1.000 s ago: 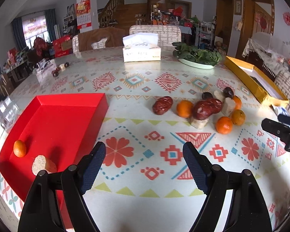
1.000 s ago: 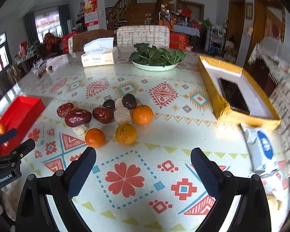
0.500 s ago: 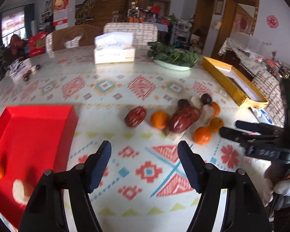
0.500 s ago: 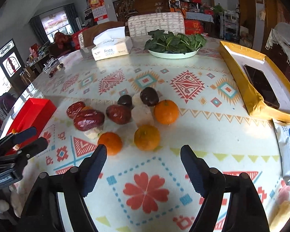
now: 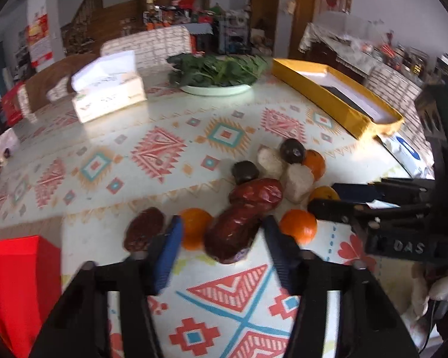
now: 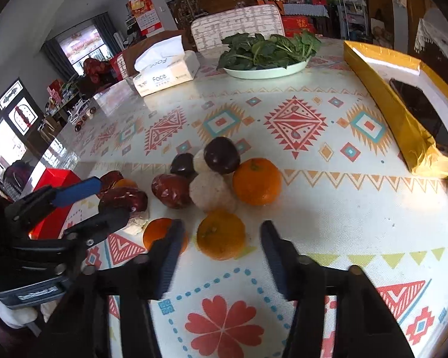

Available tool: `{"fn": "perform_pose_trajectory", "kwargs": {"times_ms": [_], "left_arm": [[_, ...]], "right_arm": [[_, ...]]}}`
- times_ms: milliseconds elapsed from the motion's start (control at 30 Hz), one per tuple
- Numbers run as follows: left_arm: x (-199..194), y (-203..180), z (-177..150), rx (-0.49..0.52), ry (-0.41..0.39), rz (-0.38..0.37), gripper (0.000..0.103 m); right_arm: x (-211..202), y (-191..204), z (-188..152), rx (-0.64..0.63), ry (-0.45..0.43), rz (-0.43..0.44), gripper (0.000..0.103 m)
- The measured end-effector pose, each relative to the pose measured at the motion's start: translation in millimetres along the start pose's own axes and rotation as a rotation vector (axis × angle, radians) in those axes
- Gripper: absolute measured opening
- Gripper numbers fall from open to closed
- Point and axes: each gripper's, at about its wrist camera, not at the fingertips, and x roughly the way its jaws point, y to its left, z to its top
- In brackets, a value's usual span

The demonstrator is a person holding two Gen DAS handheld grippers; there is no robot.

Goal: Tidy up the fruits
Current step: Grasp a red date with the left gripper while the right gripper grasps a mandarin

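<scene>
A pile of fruit lies on the patterned tablecloth: oranges, wrinkled red dates, dark round fruits and white chunks. My left gripper [image 5: 221,235] is low over the near side of the pile. Its jaws are closing, with a large red date [image 5: 236,229] between them and a small orange [image 5: 194,226] by the left pad. I see no pad pressing. My right gripper [image 6: 221,238] straddles an orange [image 6: 221,234], jaws closing, gaps on both sides. The red tray [image 5: 15,283] is at the lower left.
A tissue box [image 5: 107,95] and a plate of leafy greens [image 5: 218,71] stand farther back. A yellow box [image 6: 403,95] with a phone in it runs along the right. A white packet [image 5: 403,149] lies beyond it. The two grippers stand close together at the pile.
Both grippers have moved in to the fruit pile and their jaws have narrowed. The left one swung right, away from the red tray. The right one dropped over the near orange.
</scene>
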Motion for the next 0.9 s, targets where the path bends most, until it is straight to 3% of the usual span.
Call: {"fn": "perform_pose_trajectory", "kwargs": {"times_ms": [267, 333, 367, 433, 500, 667, 900], "left_arm": [[4, -5, 3, 0.031, -0.013, 0.055, 0.048], [3, -9, 3, 0.047, -0.017, 0.066, 0.040], [2, -10, 3, 0.053, -0.018, 0.065, 0.032], [-1, -11, 2, 0.046, -0.015, 0.057, 0.031], [-7, -10, 0, 0.032, -0.030, 0.051, 0.031], [-34, -2, -5, -0.026, -0.072, 0.024, 0.031], [-86, 22, -19, -0.109, -0.141, 0.043, 0.031]], "right_arm": [[5, 6, 1, -0.038, -0.010, -0.022, 0.048], [6, 7, 2, -0.035, -0.005, -0.011, 0.048], [6, 8, 1, -0.037, -0.001, -0.006, 0.043], [6, 9, -1, -0.034, 0.006, 0.002, 0.036], [5, 9, -3, -0.025, 0.007, 0.014, 0.036], [-8, 11, -9, -0.014, -0.004, 0.044, 0.036], [-40, 38, -8, -0.055, -0.058, 0.084, 0.036]]}}
